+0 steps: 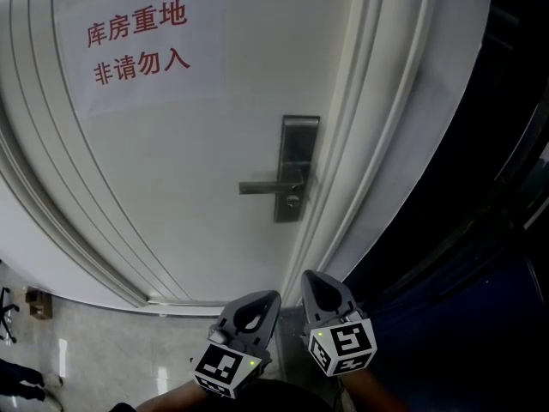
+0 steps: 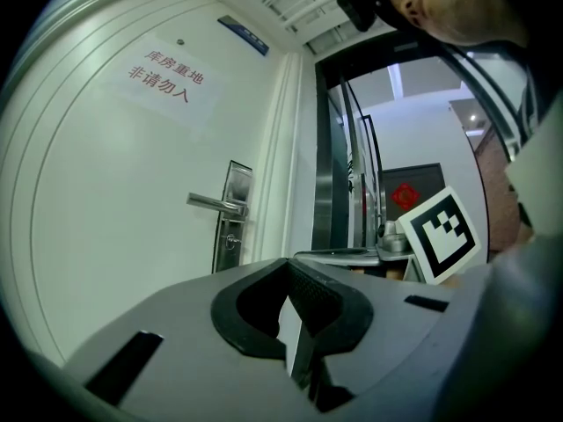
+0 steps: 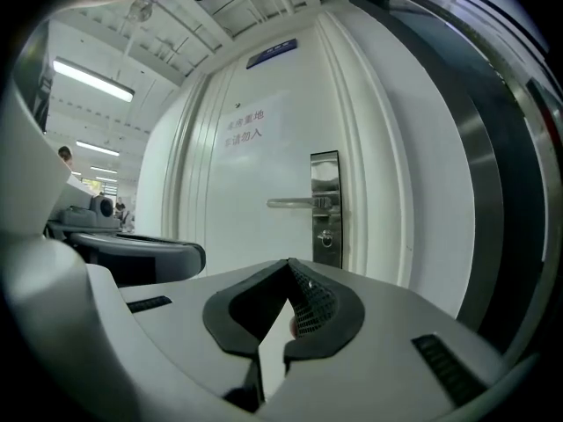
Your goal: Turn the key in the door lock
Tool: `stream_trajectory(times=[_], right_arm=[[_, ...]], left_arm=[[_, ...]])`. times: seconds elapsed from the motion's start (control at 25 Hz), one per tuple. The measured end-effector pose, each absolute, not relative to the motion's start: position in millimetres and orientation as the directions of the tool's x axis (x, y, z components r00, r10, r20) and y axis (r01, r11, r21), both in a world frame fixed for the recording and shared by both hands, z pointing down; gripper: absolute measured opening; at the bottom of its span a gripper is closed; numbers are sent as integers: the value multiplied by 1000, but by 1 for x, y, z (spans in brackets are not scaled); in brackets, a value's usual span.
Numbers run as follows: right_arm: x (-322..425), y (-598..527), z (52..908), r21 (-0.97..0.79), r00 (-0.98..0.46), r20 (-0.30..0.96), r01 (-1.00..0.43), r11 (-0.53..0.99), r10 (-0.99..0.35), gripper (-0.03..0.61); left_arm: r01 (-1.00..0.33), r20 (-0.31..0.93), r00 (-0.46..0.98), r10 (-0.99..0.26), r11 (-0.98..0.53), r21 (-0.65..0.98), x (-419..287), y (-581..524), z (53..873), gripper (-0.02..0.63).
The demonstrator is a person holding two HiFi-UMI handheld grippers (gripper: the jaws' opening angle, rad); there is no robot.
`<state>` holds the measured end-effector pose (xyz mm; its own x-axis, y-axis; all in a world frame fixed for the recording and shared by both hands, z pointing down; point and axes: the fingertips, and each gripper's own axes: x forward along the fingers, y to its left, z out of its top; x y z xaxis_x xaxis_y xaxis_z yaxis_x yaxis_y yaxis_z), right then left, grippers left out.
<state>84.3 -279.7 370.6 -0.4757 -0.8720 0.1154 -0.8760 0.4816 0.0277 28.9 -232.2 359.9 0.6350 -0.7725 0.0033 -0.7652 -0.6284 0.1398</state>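
Observation:
A white door (image 1: 180, 170) carries a steel lock plate (image 1: 298, 166) with a lever handle (image 1: 268, 186) pointing left. A small key (image 1: 293, 200) sits in the keyhole just below the lever. Both grippers hang low in front of the door, well short of the lock. My left gripper (image 1: 269, 299) is shut with nothing between its jaws, and my right gripper (image 1: 310, 278), beside it, is shut and empty too. The left gripper view shows the handle (image 2: 215, 203) and key (image 2: 230, 240) beyond the closed jaws (image 2: 287, 264). The right gripper view shows the key (image 3: 326, 236) past the jaw tips (image 3: 288, 263).
A paper sign (image 1: 137, 45) with red characters is taped to the upper door. The white door frame (image 1: 377, 136) runs along the right of the lock, with a dark opening (image 1: 480, 230) beyond. Tiled floor (image 1: 94, 350) lies below left.

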Motion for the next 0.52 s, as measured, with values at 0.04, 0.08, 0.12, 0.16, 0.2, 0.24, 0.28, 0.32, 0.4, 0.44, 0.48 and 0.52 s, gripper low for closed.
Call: stream_trajectory(times=[0.04,0.08,0.12,0.16,0.2,0.24,0.28,0.32,0.4,0.44,0.48,0.52], right_arm=[[85,-279,371,24,-477,116,-875,483,-871,14],[85,-278,371,22,-478,116,-875,483,-871,14],[86,-277,371,19,-479,115,-875,484,-871,14],[86,-277,371,18,-479,113,-875,483,-871,14],[86,-276,371,16,-479,112,-875,484,-871,14],[86,-276,371,14,-480,111,-875,485,-870,14],[86,-276,371,12,-482,111,-874,486,-869,14],[86,-276,371,10,-483,112,-873,487,-868,14],[86,-275,371,5,-487,114,-871,490,-866,14],[86,-275,372,2,-488,116,-871,492,-865,14],[86,-275,372,-1,-490,118,-870,493,-864,14],[86,-275,372,-4,-491,120,-869,495,-863,14]], left_arm=[[-765,4,635,-772,-629,137,29,-231,360,3],[-766,5,635,-772,-629,135,30,-230,361,3],[-767,6,635,-773,-629,132,30,-229,361,3],[-767,7,634,-773,-628,129,31,-229,362,3],[-768,8,633,-774,-627,129,31,-228,362,3],[-769,8,632,-775,-625,129,31,-228,362,3],[-770,9,630,-776,-624,130,31,-227,363,3],[-771,9,630,-777,-624,130,31,-227,363,3],[-771,9,630,-777,-623,131,31,-227,363,3],[-771,8,629,-777,-623,132,31,-227,363,3],[-772,7,629,-778,-622,133,31,-227,363,3],[-772,6,628,-778,-622,134,32,-227,363,3]])
